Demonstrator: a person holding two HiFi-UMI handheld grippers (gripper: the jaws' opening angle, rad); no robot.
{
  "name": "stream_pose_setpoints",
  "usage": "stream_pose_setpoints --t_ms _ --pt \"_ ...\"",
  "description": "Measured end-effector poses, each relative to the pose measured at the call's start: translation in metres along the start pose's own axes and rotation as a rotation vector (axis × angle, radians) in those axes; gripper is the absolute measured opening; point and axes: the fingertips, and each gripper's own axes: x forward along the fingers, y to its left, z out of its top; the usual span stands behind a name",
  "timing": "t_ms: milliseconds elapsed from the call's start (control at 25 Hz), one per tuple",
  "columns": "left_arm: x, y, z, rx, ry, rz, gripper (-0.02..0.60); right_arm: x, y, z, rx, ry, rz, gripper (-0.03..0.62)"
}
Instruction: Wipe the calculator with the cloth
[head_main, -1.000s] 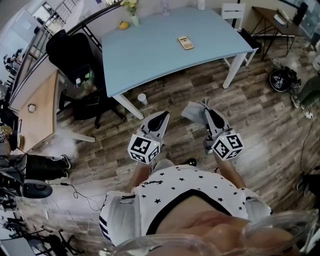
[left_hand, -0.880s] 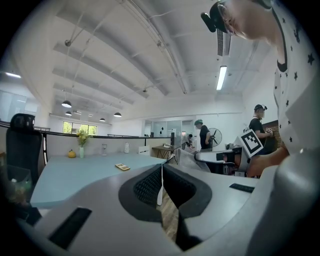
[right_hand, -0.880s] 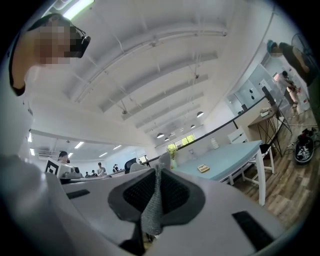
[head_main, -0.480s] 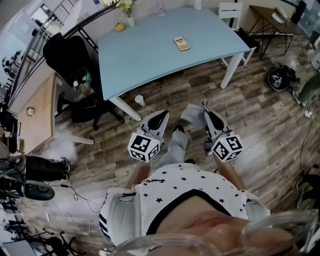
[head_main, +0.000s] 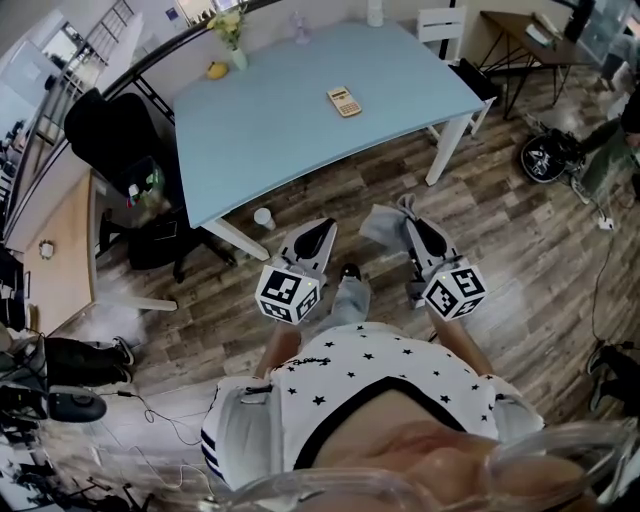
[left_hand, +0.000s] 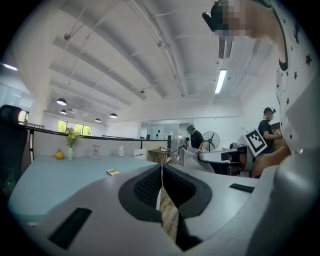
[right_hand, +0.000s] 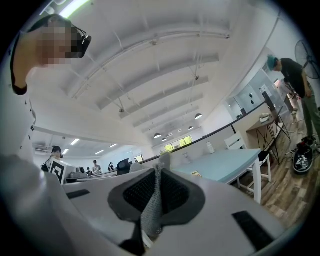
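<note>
Calculator (head_main: 344, 101) lies on the blue table (head_main: 270, 140), toward its far edge, well apart from both grippers. Left gripper (head_main: 322, 232) has its jaws pressed together on nothing; right gripper (head_main: 408, 215) pinches the grey cloth (head_main: 380, 224). Both are held low before the person's torso, over the wooden floor (head_main: 500, 230), short of the table's near edge, pointing toward it.

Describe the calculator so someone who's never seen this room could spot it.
Find the big light-blue table with white legs on the wood floor. The calculator lies flat on its top, alone, nearer the far edge. It is the only small tan rectangle there; the flower vase and yellow fruit sit off at the far left corner.
</note>
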Motion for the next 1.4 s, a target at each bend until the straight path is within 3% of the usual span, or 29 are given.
stream_pose_setpoints --t_ms 560,1160,1400 --pt "0.075 0.058 0.015 -0.002 0.003 -0.023 0.031 0.067 -0.054 0.022 -0.005 0.007 -0.043 0.035" --pt "0.119 0.146 0.023 -0.043 -0.016 0.004 0.031 0.161 -0.078 0.035 -0.029 0.049 -0.044 0.037" --pt "0.125 0.184 0.025 -0.036 -0.032 0.054 0.031 0.21 -0.078 0.037 -0.047 0.054 0.005 0.037"
